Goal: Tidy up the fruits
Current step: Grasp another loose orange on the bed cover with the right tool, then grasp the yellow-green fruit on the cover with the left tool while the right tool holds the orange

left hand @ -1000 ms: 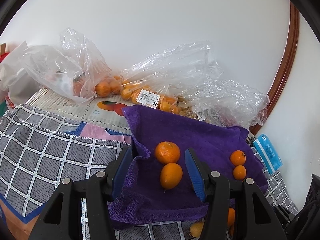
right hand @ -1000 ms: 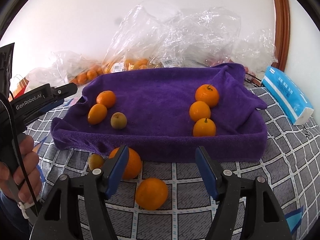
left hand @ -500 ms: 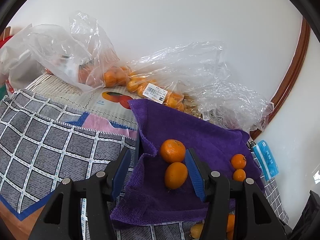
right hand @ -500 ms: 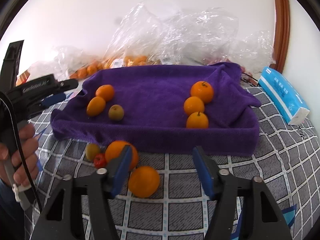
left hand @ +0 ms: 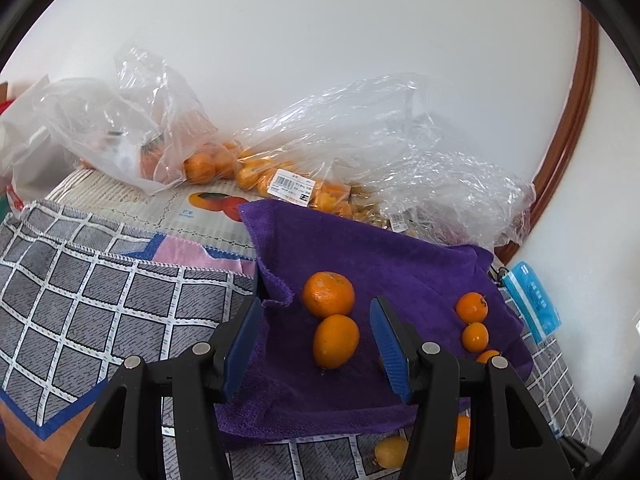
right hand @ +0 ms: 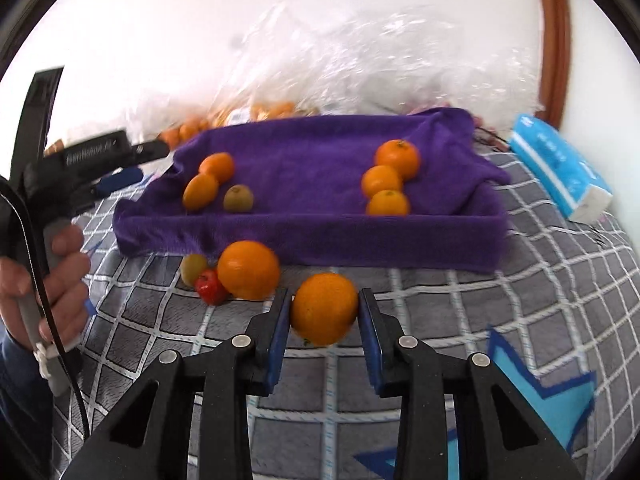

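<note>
A grey checked cloth (right hand: 540, 292) covers the surface. At two o'clock in the right wrist view lies a blue and white tissue pack (right hand: 560, 168). A brown wooden frame (left hand: 576, 112) curves up the white wall (left hand: 320, 40) at three o'clock in the left wrist view.

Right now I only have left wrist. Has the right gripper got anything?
Observer: Yes. The right gripper is shut on an orange on the checked cloth, in front of the purple towel. Its jaws have just been closing.
Operator: Anything loose near it?
Observer: A small red fruit sits against another orange, left of the held one.
Operator: My finger blocks part of the towel. Anything behind it?
Observer: A small greenish-brown fruit lies beside the two oranges there.
</note>
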`<state>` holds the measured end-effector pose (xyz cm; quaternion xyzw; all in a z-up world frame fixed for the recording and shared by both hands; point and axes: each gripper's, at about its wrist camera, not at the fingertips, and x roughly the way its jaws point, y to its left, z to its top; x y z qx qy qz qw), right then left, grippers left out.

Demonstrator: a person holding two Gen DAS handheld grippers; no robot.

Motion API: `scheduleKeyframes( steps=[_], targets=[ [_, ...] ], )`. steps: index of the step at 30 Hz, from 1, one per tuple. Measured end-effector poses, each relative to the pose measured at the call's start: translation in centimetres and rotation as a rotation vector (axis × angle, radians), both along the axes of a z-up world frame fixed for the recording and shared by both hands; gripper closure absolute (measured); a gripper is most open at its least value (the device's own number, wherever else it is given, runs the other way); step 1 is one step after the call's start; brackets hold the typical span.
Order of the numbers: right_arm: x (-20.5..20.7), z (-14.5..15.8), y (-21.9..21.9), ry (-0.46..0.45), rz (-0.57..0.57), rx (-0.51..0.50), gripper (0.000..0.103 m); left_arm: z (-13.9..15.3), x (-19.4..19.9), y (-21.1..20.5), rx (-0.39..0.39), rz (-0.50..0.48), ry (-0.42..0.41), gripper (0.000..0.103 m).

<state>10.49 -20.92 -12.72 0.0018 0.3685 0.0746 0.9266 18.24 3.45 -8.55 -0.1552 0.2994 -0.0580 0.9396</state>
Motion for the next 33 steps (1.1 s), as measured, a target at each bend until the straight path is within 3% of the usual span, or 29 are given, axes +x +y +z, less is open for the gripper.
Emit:
scheduleKeyframes(
  steps=[4, 7, 10, 12, 17, 18, 19, 22, 27, 30, 33],
  targets=[
    [-1.0, 0.0, -1.8, 0.016, -0.043, 0.007, 0.069, 1.0, -0.8, -1.1, 0.037, -0.048, -0.026, 0.05],
    [-1.7, 0.0, -3.0, 0.017, -0.059, 0.007, 0.069, 2.8, -2.1, -1.7, 0.01, -0.125, -0.068, 0.05],
    [-2.3, 0.5, -3.7, 0.006, -0.081, -0.009, 0.069, 4.3, -3.5, -2.3, -0.002, -0.169, -0.07, 0.05],
    [-2.4, 0.9, -3.9, -0.007, -0.092, -0.008, 0.069, 4.6, -4.6, -2.6, 0.034, -0.167, -0.057, 0.05],
    [-2.1, 0.6, -3.4, -0.017, -0.104, 0.002, 0.069, 1.9, -6.7, -1.8, 0.076, -0.157, 0.026, 0.053],
    [-2.0, 0.4, -3.1, -0.018, -0.101, 0.0, 0.069, 1.1, -6.9, -1.5, 0.076, -0.157, 0.055, 0.06],
    [-2.0, 0.1, -2.8, -0.019, -0.097, 0.0, 0.069, 0.2, -6.9, -1.2, 0.071, -0.168, 0.091, 0.065],
    [-2.0, -0.7, -2.3, -0.006, -0.087, 0.008, 0.069, -1.6, -6.9, -0.1, 0.009, -0.175, 0.179, 0.068],
    [-2.1, -0.8, -2.7, -0.006, -0.08, 0.041, 0.069, -1.7, -6.3, -0.3, -0.085, -0.188, 0.201, 0.068],
    [-2.1, -0.8, -2.9, -0.008, -0.09, -0.004, 0.069, -2.1, -5.5, -2.0, -0.082, -0.214, 0.235, 0.068],
    [-2.6, -0.6, -3.7, -0.025, -0.095, 0.017, 0.069, -2.8, -4.9, -3.7, -0.052, -0.226, 0.25, 0.071]
  ],
)
